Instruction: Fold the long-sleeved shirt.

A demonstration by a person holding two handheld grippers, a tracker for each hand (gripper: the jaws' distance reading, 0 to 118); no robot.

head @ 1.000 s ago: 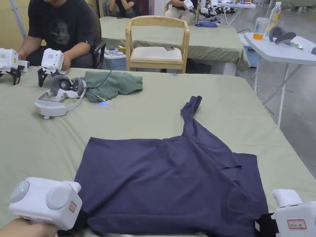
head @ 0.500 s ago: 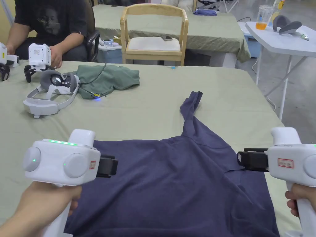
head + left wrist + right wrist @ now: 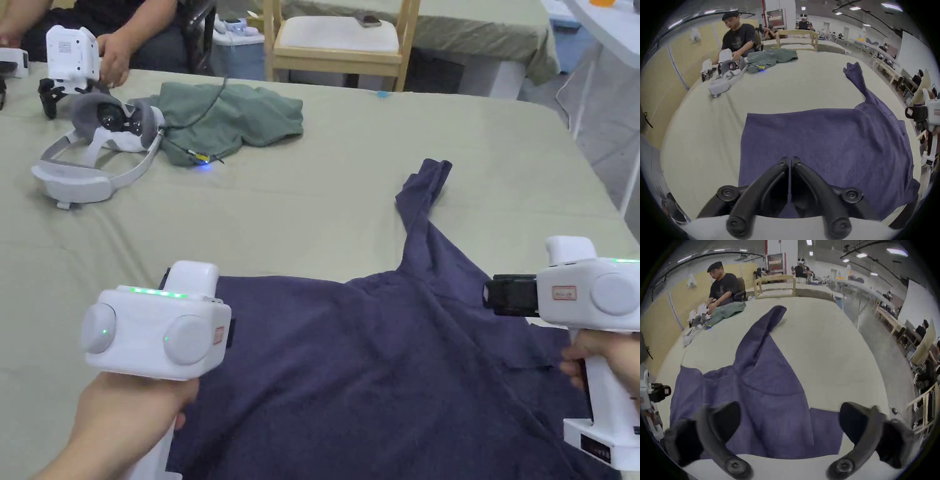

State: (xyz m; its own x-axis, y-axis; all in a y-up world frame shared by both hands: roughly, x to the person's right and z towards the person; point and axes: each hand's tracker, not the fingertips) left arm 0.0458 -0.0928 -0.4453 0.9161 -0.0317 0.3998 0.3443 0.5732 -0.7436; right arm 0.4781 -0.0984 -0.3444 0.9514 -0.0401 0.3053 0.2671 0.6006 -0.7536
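Observation:
A navy long-sleeved shirt [image 3: 375, 362] lies spread flat on the green-covered table [image 3: 312, 206]. One sleeve [image 3: 425, 187] stretches away toward the far side. In the left gripper view, my left gripper [image 3: 791, 160] hovers over the shirt's [image 3: 826, 142] left part, jaws shut with nothing between them. Its white body [image 3: 156, 328] sits at the shirt's left edge in the head view. My right gripper [image 3: 789, 407] is above the shirt's [image 3: 766, 386] right side near the sleeve's base, with its jaws spread wide open and empty.
At the far left of the table lie a white headset [image 3: 94, 162] and a crumpled green garment [image 3: 231, 119]. A seated person's hand [image 3: 112, 53] rests on another gripper there. A wooden chair [image 3: 337, 44] stands beyond the far edge.
Both grippers came up from the shirt's near corners and moved forward over its left edge and right side. The head camera has tilted down.

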